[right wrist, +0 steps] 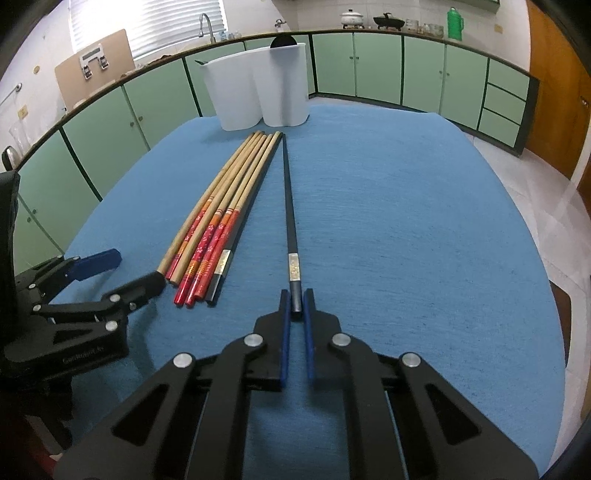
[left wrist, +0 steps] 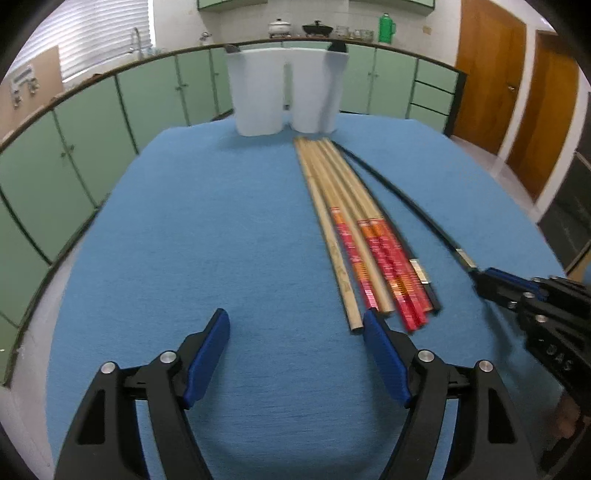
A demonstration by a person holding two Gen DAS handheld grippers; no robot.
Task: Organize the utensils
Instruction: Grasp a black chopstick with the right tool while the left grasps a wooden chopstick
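A bundle of wooden chopsticks with red ends (left wrist: 354,236) (right wrist: 218,218) lies on the blue cloth, with one black chopstick (left wrist: 424,280) (right wrist: 236,236) at its right edge. My right gripper (right wrist: 296,301) (left wrist: 480,282) is shut on the near end of a second black chopstick (right wrist: 290,206) (left wrist: 402,199) lying apart on the right. My left gripper (left wrist: 295,325) (right wrist: 129,269) is open and empty, its right finger next to the bundle's near ends. A white two-lobed utensil holder (left wrist: 284,92) (right wrist: 258,88) stands at the far end; dark utensil tips show above its rim.
The table with the blue cloth (left wrist: 207,229) (right wrist: 406,221) stands in a kitchen. Green cabinets (left wrist: 92,122) (right wrist: 376,66) run behind it under a counter with pots and a green flask (left wrist: 386,27). Wooden doors (left wrist: 517,92) are on the right.
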